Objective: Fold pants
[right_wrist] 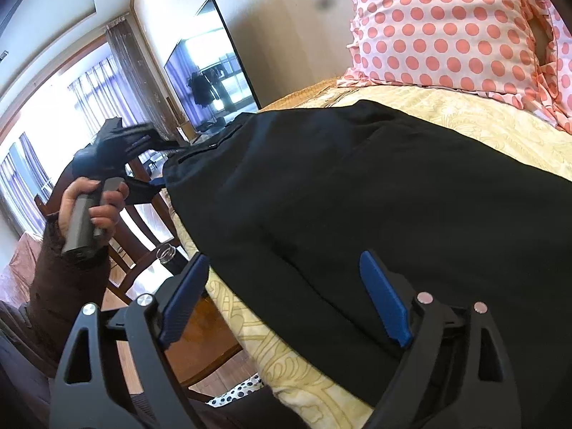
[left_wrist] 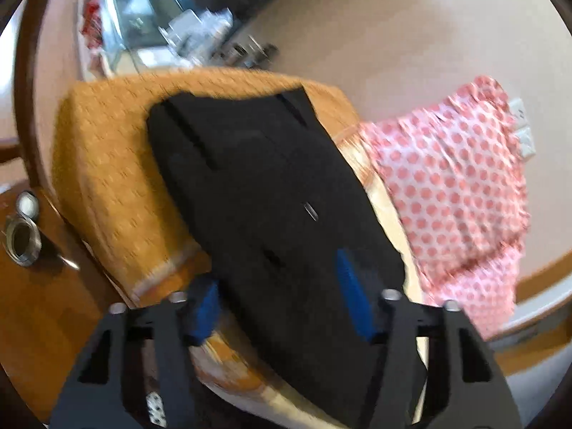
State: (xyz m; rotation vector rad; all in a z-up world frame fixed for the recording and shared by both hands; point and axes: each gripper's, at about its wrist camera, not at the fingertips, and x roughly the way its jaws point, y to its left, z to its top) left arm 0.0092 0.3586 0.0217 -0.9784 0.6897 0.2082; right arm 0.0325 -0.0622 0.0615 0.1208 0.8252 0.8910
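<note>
The black pants (left_wrist: 271, 193) lie flat on the bed (right_wrist: 475, 118), reaching between the blue fingers of both grippers – the left gripper (left_wrist: 279, 300) and right gripper (right_wrist: 286, 300) each stand spread apart, clamping nothing. The cloth looks smooth, pockets showing. Only the right view shows the hand (right_wrist: 89, 207) on the left handle; the pillow (left_wrist: 454, 186) lies beside the pants

Black pants (right_wrist: 357, 193) lie flat, spread out.
</note>
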